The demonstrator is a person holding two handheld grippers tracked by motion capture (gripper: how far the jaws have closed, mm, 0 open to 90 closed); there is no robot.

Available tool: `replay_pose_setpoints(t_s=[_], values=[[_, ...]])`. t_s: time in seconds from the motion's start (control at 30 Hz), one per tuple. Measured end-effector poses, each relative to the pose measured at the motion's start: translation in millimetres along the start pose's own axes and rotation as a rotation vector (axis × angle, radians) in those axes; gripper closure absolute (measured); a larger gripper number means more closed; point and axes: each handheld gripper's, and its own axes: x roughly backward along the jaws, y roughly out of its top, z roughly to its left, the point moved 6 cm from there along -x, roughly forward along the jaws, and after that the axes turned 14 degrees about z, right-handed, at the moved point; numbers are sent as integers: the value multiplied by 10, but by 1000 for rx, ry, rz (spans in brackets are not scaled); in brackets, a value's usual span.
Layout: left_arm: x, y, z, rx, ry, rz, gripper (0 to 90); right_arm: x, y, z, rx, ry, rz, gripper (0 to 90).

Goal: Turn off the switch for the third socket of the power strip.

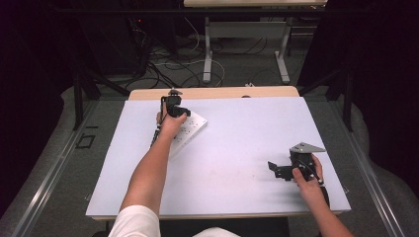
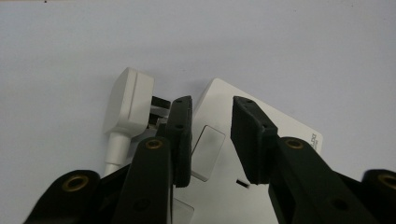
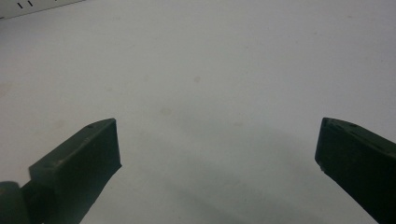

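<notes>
A white power strip (image 1: 191,129) lies flat at the back left of the table. My left gripper (image 1: 176,105) is held over its far end, pointing down. In the left gripper view, that gripper (image 2: 212,100) has its jaws a small gap apart above the strip (image 2: 280,126), with nothing pressed between them. A white rocker switch (image 2: 208,149) lies beneath the gap. A white plug (image 2: 128,98) with its cable sits at the strip's left side, just outside the left jaw. My right gripper (image 1: 275,170) rests low at the front right, open wide (image 3: 217,123) over bare table.
A pale mat (image 1: 247,128) covers the table, and a wooden edge (image 1: 212,93) shows at the back. Beyond it are a table frame (image 1: 244,47) and loose cables (image 1: 168,64) on the floor. A corner of the strip (image 3: 28,7) shows in the right gripper view.
</notes>
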Motion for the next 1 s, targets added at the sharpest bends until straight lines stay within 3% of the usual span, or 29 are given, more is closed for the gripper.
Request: replay_pose_setpoints(t_s=[0.4, 0.73, 1.0], values=[[3, -28, -52, -23, -12, 24, 572, -1, 3, 2, -1, 1, -1, 0], [30, -49, -151, -74, -26, 22, 446, -1, 6, 8, 0, 1, 0, 0], [80, -70, -180, -127, 12, 0, 315, 2, 11, 14, 6, 1, -3, 0]])
